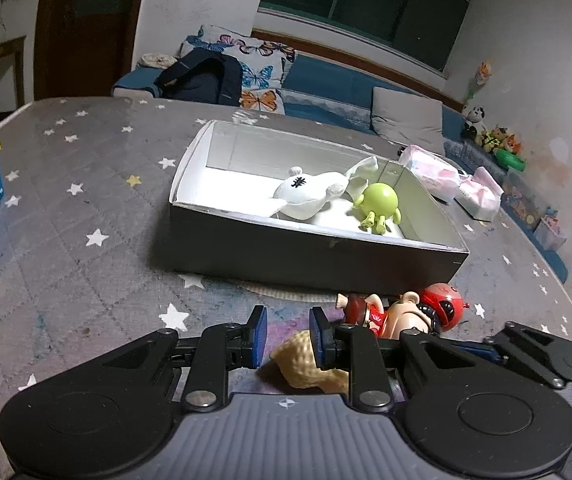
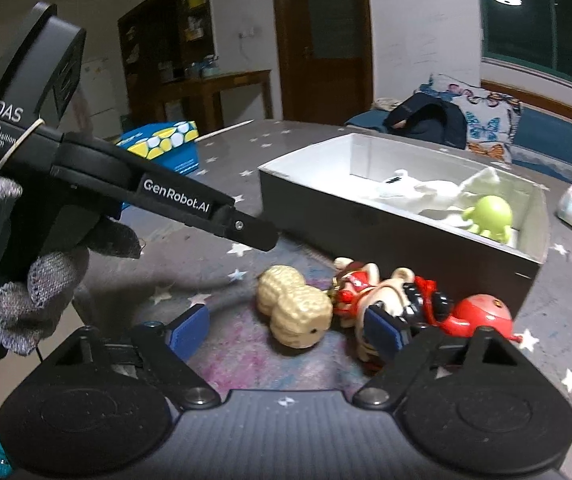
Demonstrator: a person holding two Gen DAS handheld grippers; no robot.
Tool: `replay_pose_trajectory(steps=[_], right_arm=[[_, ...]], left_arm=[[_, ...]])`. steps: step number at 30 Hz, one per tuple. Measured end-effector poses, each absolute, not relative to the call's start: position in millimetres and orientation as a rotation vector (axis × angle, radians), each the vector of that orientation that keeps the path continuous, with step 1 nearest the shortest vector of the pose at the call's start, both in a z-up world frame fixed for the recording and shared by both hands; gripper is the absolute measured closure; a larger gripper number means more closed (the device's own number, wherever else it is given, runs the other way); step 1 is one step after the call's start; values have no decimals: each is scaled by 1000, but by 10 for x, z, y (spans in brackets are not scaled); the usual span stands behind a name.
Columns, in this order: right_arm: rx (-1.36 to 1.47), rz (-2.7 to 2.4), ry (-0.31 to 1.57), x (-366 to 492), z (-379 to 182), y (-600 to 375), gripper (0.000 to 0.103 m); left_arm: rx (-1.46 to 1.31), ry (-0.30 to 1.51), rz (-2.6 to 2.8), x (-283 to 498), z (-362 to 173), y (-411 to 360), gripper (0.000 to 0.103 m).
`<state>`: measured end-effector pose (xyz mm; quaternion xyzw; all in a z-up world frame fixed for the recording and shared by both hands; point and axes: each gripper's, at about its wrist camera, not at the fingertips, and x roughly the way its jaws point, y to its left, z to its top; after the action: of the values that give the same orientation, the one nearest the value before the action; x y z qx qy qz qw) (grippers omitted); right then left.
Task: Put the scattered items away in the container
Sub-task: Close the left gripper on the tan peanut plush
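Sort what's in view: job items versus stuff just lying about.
Job:
- grey box, holding white plush and green figure
- peanut toy, loose on the cloth
- red-helmet figure, loose beside it

Lying about:
- blue patterned box
- pink tissue packs
- dark backpack

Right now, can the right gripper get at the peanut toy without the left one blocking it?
Probably yes. The right gripper is open, with the peanut toy just ahead between its fingers. The left gripper hangs above and behind, not across the path.
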<state>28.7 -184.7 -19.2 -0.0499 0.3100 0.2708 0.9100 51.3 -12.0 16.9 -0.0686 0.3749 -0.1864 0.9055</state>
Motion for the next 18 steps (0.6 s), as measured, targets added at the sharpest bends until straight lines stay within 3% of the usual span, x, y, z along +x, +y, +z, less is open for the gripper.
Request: replay_pose_trajectory(steps=[6, 11, 18], right_arm=[[-124, 581, 688, 399, -316, -1735, 31], [-120, 566, 721, 497, -415, -1696, 34], [-97, 583, 749, 574, -461, -1700, 47]], left_arm=[[-265, 819, -440, 624, 101, 40, 78], [-362, 865, -487, 724, 32, 102, 78], [-407, 918, -483, 839, -79, 125, 77]])
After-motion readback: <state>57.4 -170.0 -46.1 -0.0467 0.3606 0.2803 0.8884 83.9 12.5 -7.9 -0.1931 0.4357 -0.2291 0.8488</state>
